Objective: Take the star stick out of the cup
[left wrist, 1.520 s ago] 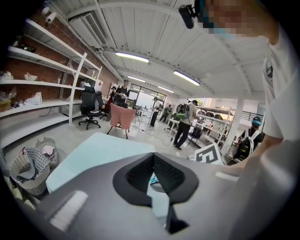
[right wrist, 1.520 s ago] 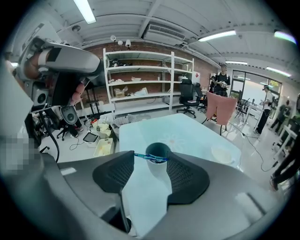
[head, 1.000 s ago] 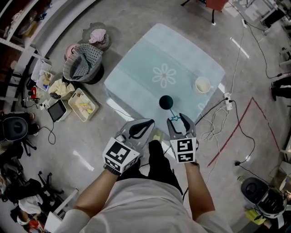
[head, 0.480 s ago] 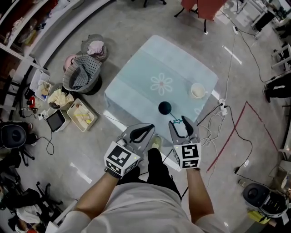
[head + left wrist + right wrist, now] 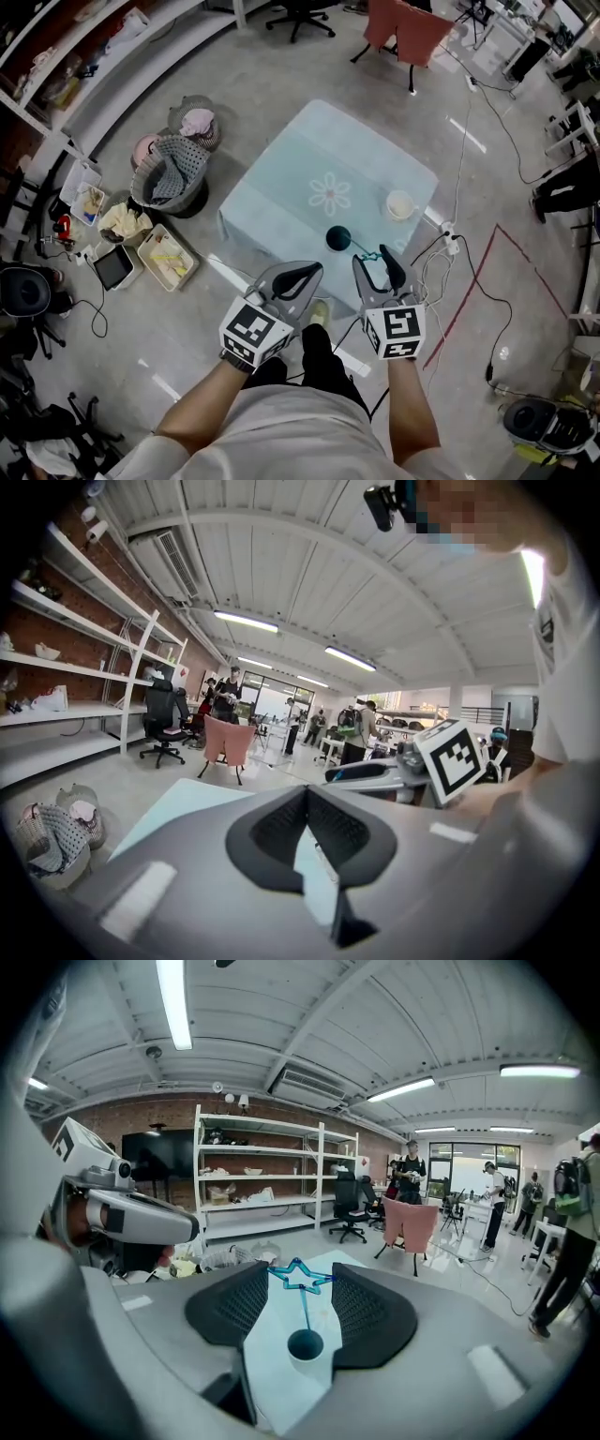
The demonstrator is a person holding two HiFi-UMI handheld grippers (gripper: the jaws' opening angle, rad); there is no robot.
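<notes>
A small dark cup (image 5: 338, 237) stands near the front edge of the table with the pale blue cloth (image 5: 281, 178). The teal star stick (image 5: 306, 1309) rises from the cup (image 5: 305, 1344). Its star head lies between the pads of my right gripper (image 5: 300, 1279), which is shut on it. In the head view that right gripper (image 5: 373, 259) hangs just right of and nearer than the cup, with the star (image 5: 370, 253) at its tips. My left gripper (image 5: 312, 269) is shut and holds nothing, nearer than the table's front edge; its tips meet in its own view (image 5: 307, 791).
A white cup (image 5: 400, 203) sits on the table's right side. Laundry baskets (image 5: 169, 161) and a tray of items (image 5: 167, 258) stand on the floor to the left. Cables and a power strip (image 5: 442, 246) lie to the right, and a pink chair (image 5: 401, 26) stands beyond the table.
The head view has pulled up and back, so the table looks smaller. Both grippers sit slightly lower in frame. The right gripper has kept the star between its pads.
</notes>
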